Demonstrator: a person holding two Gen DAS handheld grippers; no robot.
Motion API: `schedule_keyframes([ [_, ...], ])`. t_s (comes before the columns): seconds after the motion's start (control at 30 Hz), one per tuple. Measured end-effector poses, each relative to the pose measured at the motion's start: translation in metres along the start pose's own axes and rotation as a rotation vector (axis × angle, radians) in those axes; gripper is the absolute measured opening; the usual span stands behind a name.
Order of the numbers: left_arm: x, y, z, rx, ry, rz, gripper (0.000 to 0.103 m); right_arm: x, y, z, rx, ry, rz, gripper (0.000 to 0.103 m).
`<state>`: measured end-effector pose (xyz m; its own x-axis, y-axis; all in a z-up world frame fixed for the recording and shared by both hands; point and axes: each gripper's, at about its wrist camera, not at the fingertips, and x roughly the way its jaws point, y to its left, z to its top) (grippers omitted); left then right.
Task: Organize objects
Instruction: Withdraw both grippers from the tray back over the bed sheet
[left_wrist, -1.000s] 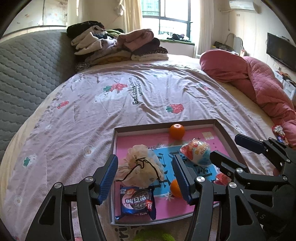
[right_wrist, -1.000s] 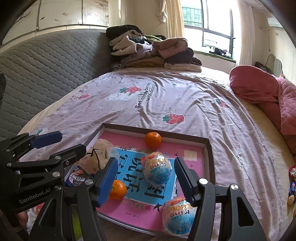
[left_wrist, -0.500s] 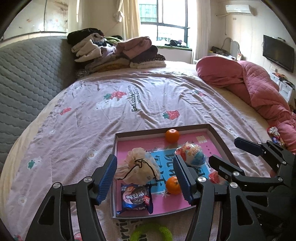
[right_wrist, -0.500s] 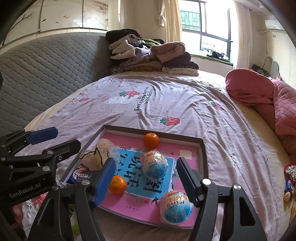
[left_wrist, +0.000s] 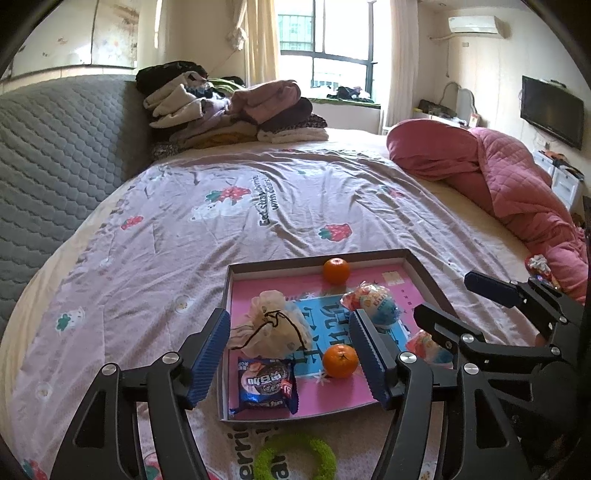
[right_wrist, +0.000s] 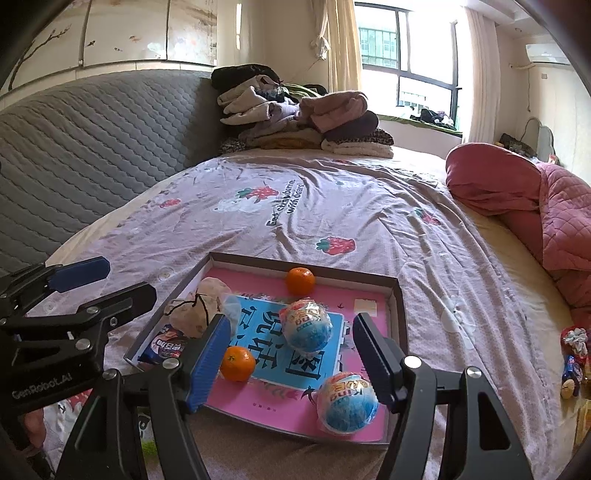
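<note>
Left gripper tilted down over near left part of tray, jaws apart, nothing gripped; they have just been opening. Framed between its blue pads: cloth pouch, snack packet, near orange, all lying on tray floor, not touched. Right gripper also tilted down, jaws spread wide and released after just opening, over near right part of tray; wrapped egg sits between the pads in view, untouched. Second wrapped egg at near right corner of tray, reads roughly "king" upside down. Far orange against far edge of tray. Tray lies on bed sheet near the bed's near edge. Sheet print reads "Eat strawberries with bears!". Tray floor is pink with a blue panel of large Chinese characters, not legible enough to copy. Snack packet has small script, unclear. Left gripper body, seen from right wrist, marked "GenRobot.AI". Green fuzzy ring on sheet just outside near edge of tray.
</note>
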<state>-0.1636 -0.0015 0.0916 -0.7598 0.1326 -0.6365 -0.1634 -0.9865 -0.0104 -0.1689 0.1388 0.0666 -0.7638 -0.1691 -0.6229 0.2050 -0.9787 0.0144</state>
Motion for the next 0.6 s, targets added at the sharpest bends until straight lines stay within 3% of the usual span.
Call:
schedule_keyframes([
  [0.6, -0.008, -0.011, -0.02, -0.004, 0.011, -0.034, 0.07, -0.013, -0.008, -0.025, 0.025, 0.01, -0.006, 0.068],
])
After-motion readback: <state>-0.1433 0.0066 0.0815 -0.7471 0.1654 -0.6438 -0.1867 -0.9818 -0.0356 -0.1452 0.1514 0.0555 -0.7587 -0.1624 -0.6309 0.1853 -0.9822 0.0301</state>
